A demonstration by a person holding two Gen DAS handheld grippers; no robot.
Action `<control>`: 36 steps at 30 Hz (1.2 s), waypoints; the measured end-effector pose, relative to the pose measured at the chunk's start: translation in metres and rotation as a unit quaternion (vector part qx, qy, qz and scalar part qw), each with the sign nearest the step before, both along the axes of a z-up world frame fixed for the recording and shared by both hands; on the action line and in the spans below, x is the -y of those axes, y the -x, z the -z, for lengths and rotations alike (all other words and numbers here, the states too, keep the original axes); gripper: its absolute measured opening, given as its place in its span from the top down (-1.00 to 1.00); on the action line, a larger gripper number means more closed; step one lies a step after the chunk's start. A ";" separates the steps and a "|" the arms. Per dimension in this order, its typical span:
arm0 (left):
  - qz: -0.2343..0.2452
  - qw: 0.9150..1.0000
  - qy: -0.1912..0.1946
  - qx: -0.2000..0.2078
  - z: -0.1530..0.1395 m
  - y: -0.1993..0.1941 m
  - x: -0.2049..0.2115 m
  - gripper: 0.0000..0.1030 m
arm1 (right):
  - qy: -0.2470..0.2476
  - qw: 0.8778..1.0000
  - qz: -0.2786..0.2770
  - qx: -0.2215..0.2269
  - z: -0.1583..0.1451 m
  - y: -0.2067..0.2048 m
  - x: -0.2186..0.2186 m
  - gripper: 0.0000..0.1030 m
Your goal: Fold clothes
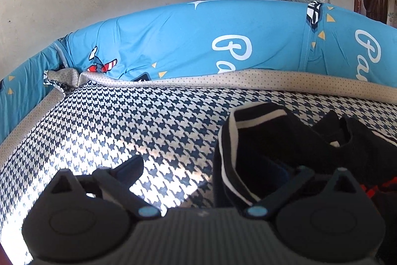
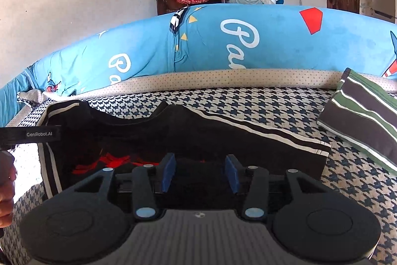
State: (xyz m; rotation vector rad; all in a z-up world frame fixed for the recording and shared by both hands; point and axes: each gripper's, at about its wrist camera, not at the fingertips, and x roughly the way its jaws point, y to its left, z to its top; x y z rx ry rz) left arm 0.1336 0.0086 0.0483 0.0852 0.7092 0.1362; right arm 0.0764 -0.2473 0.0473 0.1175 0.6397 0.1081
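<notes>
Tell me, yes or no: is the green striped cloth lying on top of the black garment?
No. In the right wrist view the green striped cloth lies apart on the houndstooth bed cover, right of the black garment.

The right finger of the left gripper is lost against the black garment, so contact there can't be told. That garment runs off the left wrist view's right edge. In the right wrist view, a hand is cut by the left edge, the striped cloth by the right. Red print on the garment is too dark to read.
</notes>
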 end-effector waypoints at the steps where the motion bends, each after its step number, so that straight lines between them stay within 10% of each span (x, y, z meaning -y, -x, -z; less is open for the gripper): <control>1: 0.002 1.000 0.002 -0.003 0.002 0.000 0.000 -0.99 | 0.000 1.000 0.001 -0.001 0.002 -0.003 -0.001 0.11; 18: 0.037 0.997 0.047 -0.043 0.026 -0.007 -0.004 -0.55 | 0.017 0.999 -0.022 -0.033 0.041 -0.054 -0.017 0.03; 26: 0.054 0.996 0.051 -0.044 0.031 -0.009 0.003 -0.17 | 0.033 0.998 -0.034 -0.035 0.045 -0.058 -0.022 0.77; 36: 0.040 0.997 0.015 0.072 0.001 -0.004 0.009 -0.25 | 0.065 0.996 0.009 0.064 0.008 -0.048 -0.019 0.84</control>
